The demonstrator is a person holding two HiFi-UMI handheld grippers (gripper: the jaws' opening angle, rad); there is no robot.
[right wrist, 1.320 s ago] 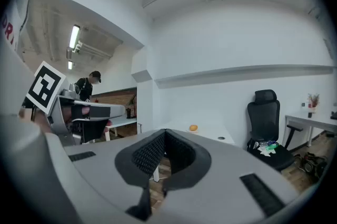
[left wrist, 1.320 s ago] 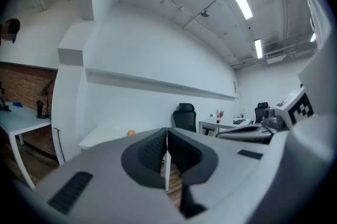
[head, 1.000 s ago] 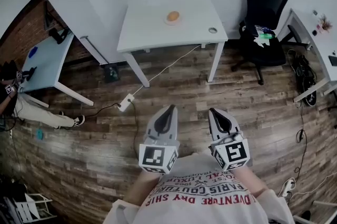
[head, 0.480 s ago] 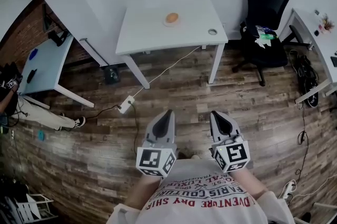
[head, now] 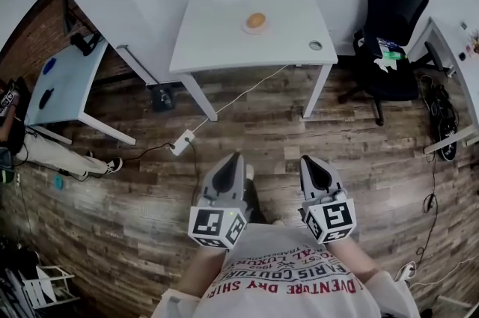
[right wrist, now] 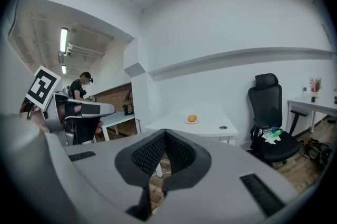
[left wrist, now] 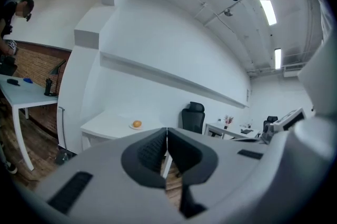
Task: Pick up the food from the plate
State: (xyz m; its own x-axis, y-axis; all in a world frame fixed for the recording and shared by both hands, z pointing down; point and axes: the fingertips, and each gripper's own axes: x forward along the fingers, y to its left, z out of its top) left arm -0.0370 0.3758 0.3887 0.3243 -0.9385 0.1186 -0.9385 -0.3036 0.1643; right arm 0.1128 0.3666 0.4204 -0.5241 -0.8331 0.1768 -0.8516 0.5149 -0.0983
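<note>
**Food far ahead, both tools closed and empty**

You stand in a white-walled office on dark wood-plank flooring (head: 359, 144). The small round orange food (head: 256, 19) sits on a pale little plate (head: 247, 28) on the smooth white rectangular table (head: 217, 47), well ahead. It looks light and probably soft and bruisable, so grip gently across its widest middle. Your grey left gripper (head: 235, 158) and right gripper (head: 310, 160) both have their ribbed jaws pressed together, holding nothing.
</note>
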